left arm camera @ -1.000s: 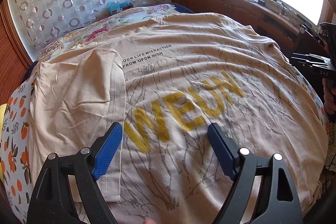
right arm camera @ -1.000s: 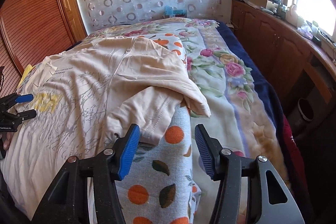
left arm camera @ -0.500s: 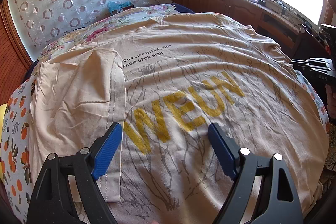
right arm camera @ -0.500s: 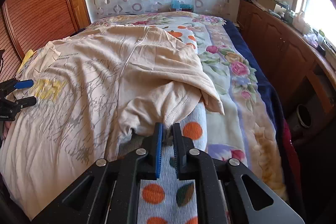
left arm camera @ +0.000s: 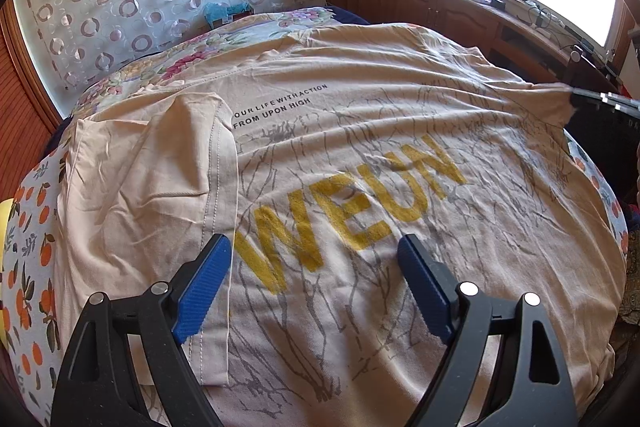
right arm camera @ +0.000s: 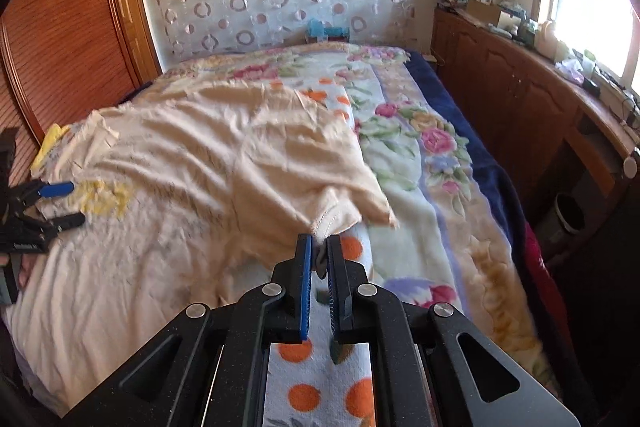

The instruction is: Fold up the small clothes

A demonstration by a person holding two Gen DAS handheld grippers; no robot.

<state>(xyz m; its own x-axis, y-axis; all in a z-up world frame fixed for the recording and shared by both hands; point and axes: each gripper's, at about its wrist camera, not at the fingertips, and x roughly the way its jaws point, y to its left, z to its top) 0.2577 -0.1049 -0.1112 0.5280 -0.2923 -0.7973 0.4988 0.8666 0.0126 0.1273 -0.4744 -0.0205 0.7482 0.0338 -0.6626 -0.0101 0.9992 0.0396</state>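
- Two grippers work over one beige T-shirt [left arm camera: 360, 155] that lies spread, print side up, across a bed.
- In the left wrist view the yellow letters "WEUN" [left arm camera: 352, 211] run across the middle of the shirt, with grey branch-like lines around them and two small lines of dark text above.
- One sleeve [left arm camera: 160, 187] is folded inward onto the body of the shirt on the left of that view; its stitched hem runs down beside the first yellow letter.
- The left gripper [left arm camera: 316, 283] hangs above the lower part of the shirt with its blue pads wide apart; nothing sits between them, and the left pad hangs over the hem of the folded sleeve.
- The right gripper [right arm camera: 319, 259] has its jaws pressed together on the hem of the other sleeve [right arm camera: 332, 219], a small fold of beige cloth pinched at the tips.
- That sleeve rises off the bedding toward the tips, and the cloth behind it is drawn into ridges.
- In the left wrist view the same pinch shows at the far right edge, where the shirt's corner pulls to a point at a dark gripper tip.
- Under the shirt lies a white cover with orange fruit print [right arm camera: 320, 387], and beyond it a floral blanket [right arm camera: 420, 147] with a dark blue border.
- A wooden cabinet [right arm camera: 520, 99] runs along the window side, with small items on top.
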